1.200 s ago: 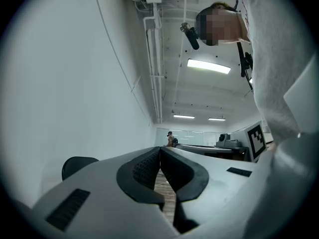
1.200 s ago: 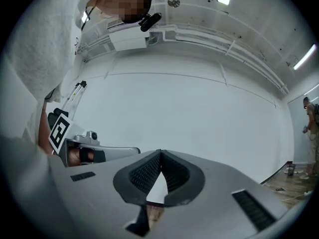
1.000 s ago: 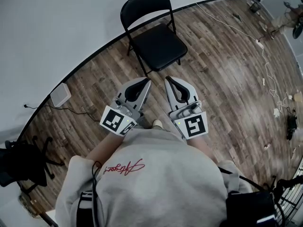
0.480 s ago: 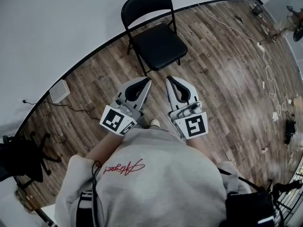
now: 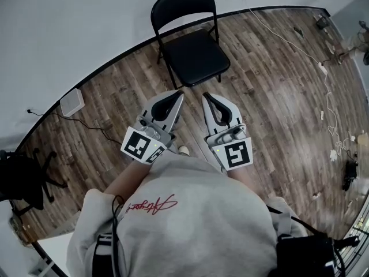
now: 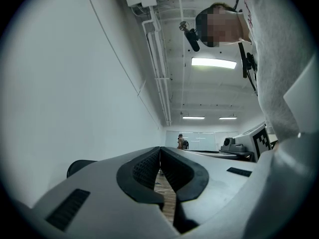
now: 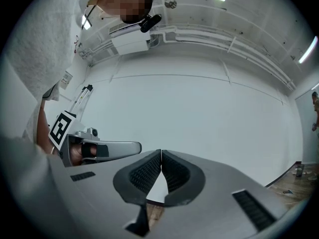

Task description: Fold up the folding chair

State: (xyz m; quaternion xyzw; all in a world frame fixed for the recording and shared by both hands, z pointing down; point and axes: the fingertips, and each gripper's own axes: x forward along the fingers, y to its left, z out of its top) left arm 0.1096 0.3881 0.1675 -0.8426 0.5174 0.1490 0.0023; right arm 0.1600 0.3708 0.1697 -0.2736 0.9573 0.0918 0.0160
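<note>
Ahead, one folding chair (image 5: 193, 56), two hand-held grippers (image 5: 179, 93) (image 5: 206, 96)

Finger pads (image 6: 144, 169): black, ribbed, matt. Beyond them, folding chair (image 5: 193, 55): black painted metal tubing, matt seat; floor (image 5: 277, 97): streaked wood-grain planks.

**White wall, plank floor, strip lights**

You stand on a wood-plank floor (image 5: 277, 97). A white wall (image 5: 69, 33) curves from 9 to 12 o'clock. At its foot sits a small white box (image 5: 72, 102) at 10. A black office chair (image 5: 23, 180) is at 8, and a loose white cable (image 5: 322, 67) trails at 2. Strip lights (image 6: 214, 62) glow overhead.
</note>
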